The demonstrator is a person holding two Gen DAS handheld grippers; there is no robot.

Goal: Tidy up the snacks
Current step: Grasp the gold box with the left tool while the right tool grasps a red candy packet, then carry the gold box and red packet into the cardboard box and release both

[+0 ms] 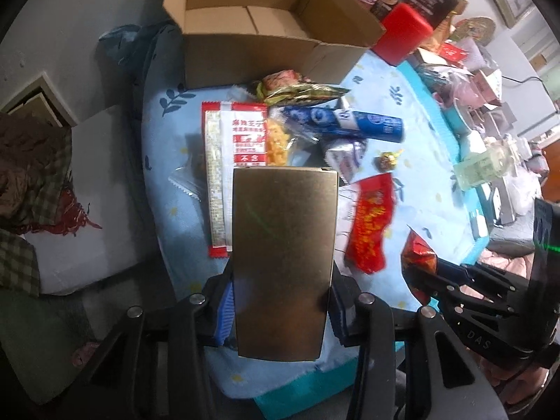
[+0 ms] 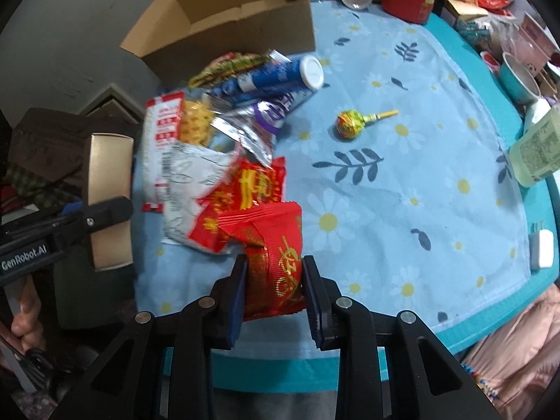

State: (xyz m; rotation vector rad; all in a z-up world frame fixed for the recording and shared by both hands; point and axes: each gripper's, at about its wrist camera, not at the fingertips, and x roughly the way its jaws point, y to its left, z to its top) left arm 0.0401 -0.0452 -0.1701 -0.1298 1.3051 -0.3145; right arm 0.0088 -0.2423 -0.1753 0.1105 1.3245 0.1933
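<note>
Left gripper (image 1: 281,309) clamped on a gold box (image 1: 283,262), held above the near table edge; right gripper (image 2: 274,292) clamped on a red snack packet (image 2: 271,245) lifted just by the snack pile (image 2: 224,133); open cardboard box (image 2: 241,17) sits behind the pile, lollipop (image 2: 353,122) lies apart on the floral cloth (image 2: 420,192)
</note>
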